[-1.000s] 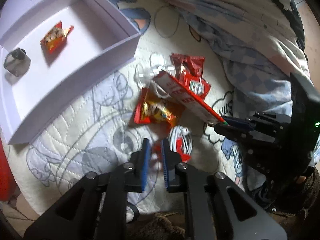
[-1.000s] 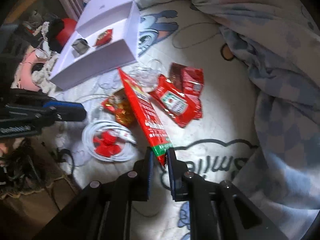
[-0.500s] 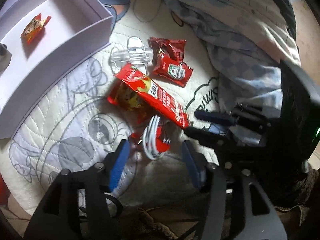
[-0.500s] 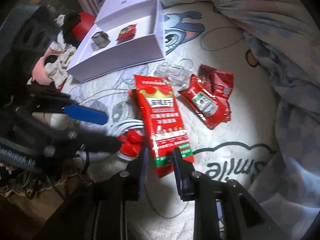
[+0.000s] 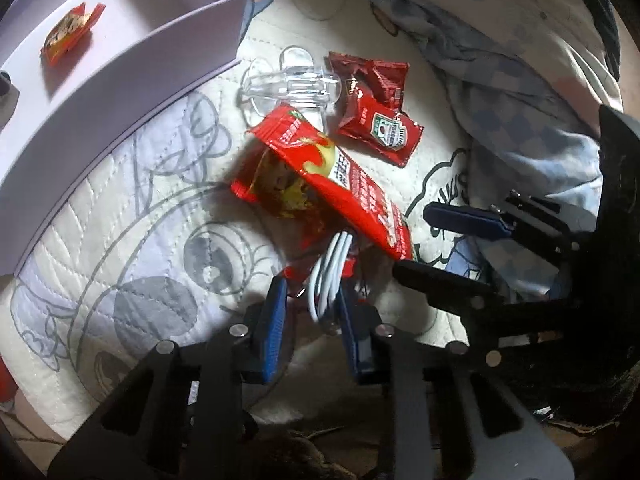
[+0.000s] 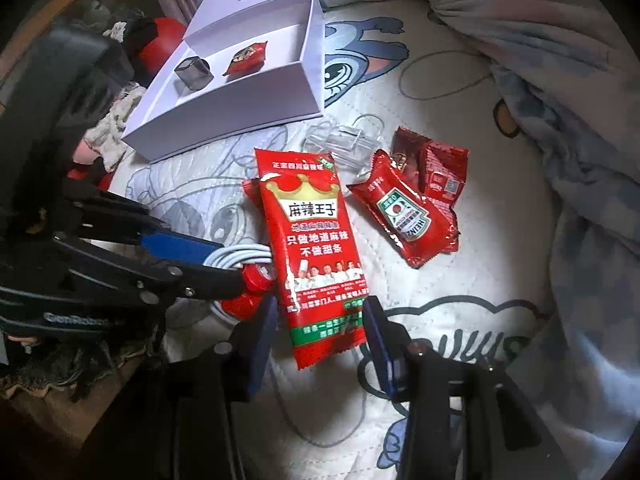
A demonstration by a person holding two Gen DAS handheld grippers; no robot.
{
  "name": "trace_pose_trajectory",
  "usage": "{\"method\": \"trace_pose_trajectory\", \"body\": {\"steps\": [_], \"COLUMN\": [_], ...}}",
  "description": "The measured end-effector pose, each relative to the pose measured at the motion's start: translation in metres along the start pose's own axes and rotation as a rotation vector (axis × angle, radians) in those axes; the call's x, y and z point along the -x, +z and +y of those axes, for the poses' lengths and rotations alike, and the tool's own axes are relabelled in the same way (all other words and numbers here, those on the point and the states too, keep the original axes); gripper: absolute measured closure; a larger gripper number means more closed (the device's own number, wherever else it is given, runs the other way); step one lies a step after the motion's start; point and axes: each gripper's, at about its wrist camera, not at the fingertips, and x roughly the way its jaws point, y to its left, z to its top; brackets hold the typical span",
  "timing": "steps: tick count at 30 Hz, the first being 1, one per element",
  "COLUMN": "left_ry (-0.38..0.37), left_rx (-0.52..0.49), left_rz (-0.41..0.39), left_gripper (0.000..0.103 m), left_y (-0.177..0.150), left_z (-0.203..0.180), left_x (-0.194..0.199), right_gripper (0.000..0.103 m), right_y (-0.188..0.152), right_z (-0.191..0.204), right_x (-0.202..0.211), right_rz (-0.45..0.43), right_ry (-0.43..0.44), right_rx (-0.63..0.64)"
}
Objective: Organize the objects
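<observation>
A long red snack packet [image 6: 316,248] lies flat on the quilt, its lower end between the open jaws of my right gripper [image 6: 320,320], which has let go of it. It also shows in the left wrist view [image 5: 344,184]. My left gripper [image 5: 312,308] is open around a coiled white cable [image 5: 330,276] with red pieces beside it; the coil also shows in the right wrist view [image 6: 236,258]. Two ketchup sachets [image 6: 412,216] and a clear plastic piece [image 6: 344,140] lie nearby. A smaller red snack pack [image 5: 280,188] sits under the long packet.
An open white box [image 6: 240,108] at the upper left holds a small red snack [image 6: 244,60] and a grey cube [image 6: 192,74]. A bunched blue-checked blanket [image 6: 560,80] fills the right side. A red ball and clutter [image 6: 160,44] sit beyond the box.
My right gripper opened and released the long red packet, which now lies flat. My left gripper opened and moved forward around the white cable coil.
</observation>
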Motion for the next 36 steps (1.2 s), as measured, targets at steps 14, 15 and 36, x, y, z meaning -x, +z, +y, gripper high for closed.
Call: {"method": "trace_pose_trajectory", "body": {"steps": [14, 15, 36], "left_ry": [0.069, 0.070, -0.101], "left_rx": [0.046, 0.054, 0.041], "left_rz": [-0.078, -0.082, -0.215], "left_gripper": [0.079, 0.079, 0.080], "left_y": [-0.010, -0.012, -0.038], "left_z": [0.032, 0.035, 0.043], "left_x": [0.038, 0.041, 0.087], "right_gripper": [0.059, 0.059, 0.059], "right_y": [0.007, 0.008, 0.029], "right_z": [0.012, 0.014, 0.018], "right_x": [0.006, 0.006, -0.009], "right_rz": [-0.030, -0.032, -0.096], "right_ry": [0.041, 0.047, 0.406], "right_rx": [0.005, 0.008, -0.111]}}
